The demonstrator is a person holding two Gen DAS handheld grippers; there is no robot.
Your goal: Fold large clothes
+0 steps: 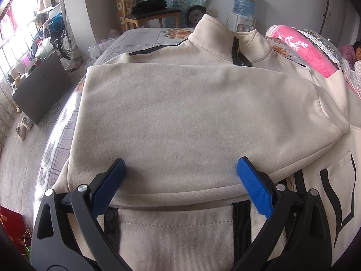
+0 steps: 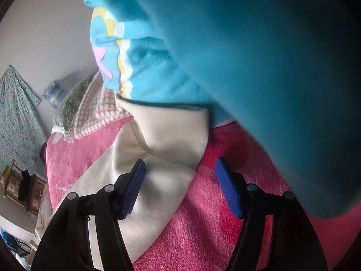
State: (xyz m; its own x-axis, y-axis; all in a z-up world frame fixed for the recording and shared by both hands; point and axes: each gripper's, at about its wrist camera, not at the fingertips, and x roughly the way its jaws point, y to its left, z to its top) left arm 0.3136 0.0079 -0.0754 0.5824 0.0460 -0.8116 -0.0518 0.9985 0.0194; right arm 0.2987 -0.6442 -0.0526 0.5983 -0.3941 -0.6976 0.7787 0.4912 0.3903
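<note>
Left claw (image 1: 180, 169) and right claw (image 2: 180, 169) gape empty over the cream jacket (image 1: 180, 103); no legible writing.

Cream sweatshirt (image 1: 180, 113), black trim, on my grey-checked floral sheet (image 1: 144, 38). Pink towel (image 2: 203, 225) under its cream sleeve (image 2: 162, 158). Turquoise garment (image 2: 259, 67) bears yellow, white, pink print.

The sweatshirt (image 1: 180, 113) is lying spread on the bed (image 1: 140, 36), its collar (image 1: 227, 40) at the far end. A chair (image 1: 153, 13) is standing behind the bed, a water dispenser (image 1: 242, 20) to its right. A blanket (image 2: 203, 214) is lying under the sleeve (image 2: 158, 153).
</note>
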